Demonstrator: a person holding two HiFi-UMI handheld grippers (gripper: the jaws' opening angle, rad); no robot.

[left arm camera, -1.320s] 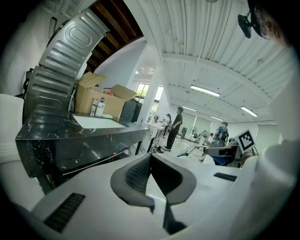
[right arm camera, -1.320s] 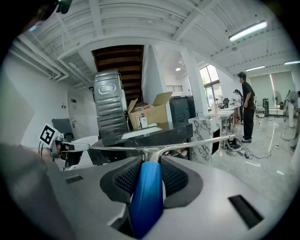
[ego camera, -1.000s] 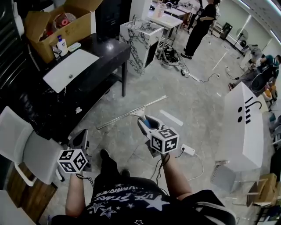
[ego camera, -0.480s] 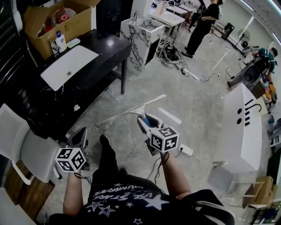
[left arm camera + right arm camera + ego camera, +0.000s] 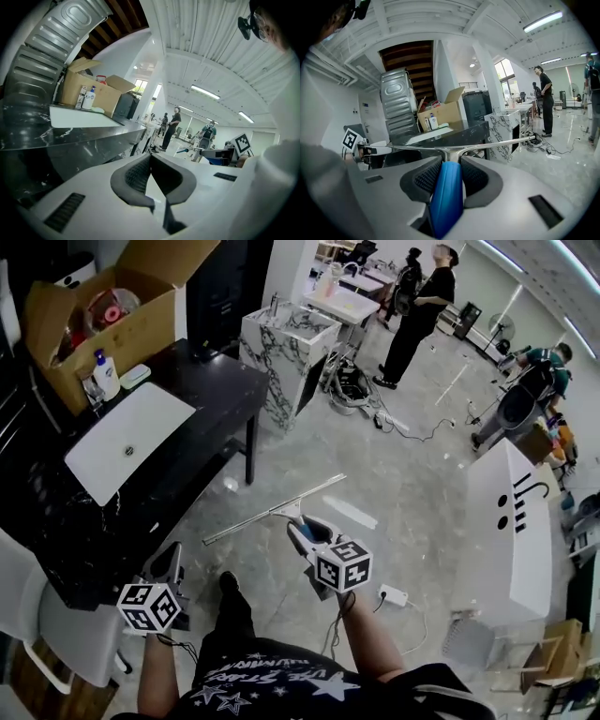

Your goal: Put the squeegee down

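Note:
The squeegee (image 5: 281, 509) has a blue handle (image 5: 446, 197) and a long metal blade (image 5: 497, 143). My right gripper (image 5: 302, 532) is shut on the handle, so the blade hangs level above the marble floor, pointing towards the black table (image 5: 202, 371). In the right gripper view the handle fills the gap between the dark pads (image 5: 423, 180) of my right gripper (image 5: 451, 161). My left gripper (image 5: 170, 565) hangs low at the left beside the table. In the left gripper view its pads (image 5: 136, 176) meet with nothing between them, so my left gripper (image 5: 150, 159) is shut.
The black table carries a white sink board (image 5: 127, 442), a bottle (image 5: 105, 374) and an open cardboard box (image 5: 112, 315). A marble-patterned stand (image 5: 286, 348) is beyond it. A white cabinet (image 5: 511, 521) is at the right and a power strip (image 5: 394, 595) lies on the floor. People (image 5: 417, 306) stand far off.
The head view has shifted, so the table now sits further left and lower. Both grippers keep their pose. The squeegee is still gripped and level.

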